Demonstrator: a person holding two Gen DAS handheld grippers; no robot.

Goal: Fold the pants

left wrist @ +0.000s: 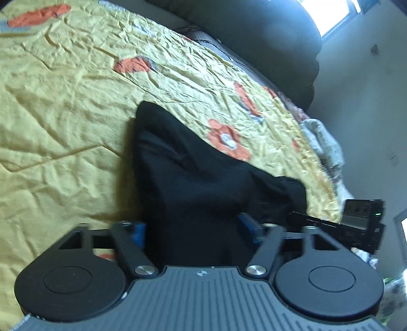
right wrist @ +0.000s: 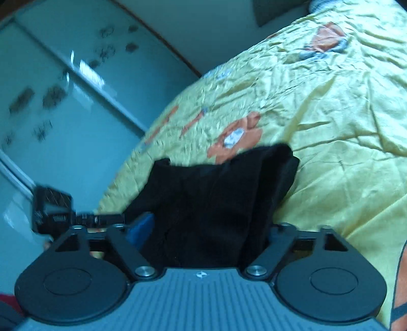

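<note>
The black pants (left wrist: pixel 188 173) hang bunched over the yellow flowered bedspread (left wrist: pixel 63 107). My left gripper (left wrist: pixel 193 229) is shut on the pants; the cloth fills the gap between its blue-padded fingers and hides the fingertips. In the right wrist view the black pants (right wrist: pixel 218 193) hang the same way, and my right gripper (right wrist: pixel 203 229) is shut on them, with cloth covering its fingertips. The right gripper's body (left wrist: pixel 356 224) shows at the right edge of the left wrist view, close beside. The left gripper's body (right wrist: pixel 58 211) shows at the left of the right wrist view.
A dark sofa or headboard (left wrist: pixel 267 38) lies behind the bed, with a bright window (left wrist: pixel 330 12) above. Patterned cloth (left wrist: pixel 323 142) lies at the bed's far edge. Glass wardrobe doors (right wrist: pixel 63 101) stand beyond the bed (right wrist: pixel 330 114) in the right wrist view.
</note>
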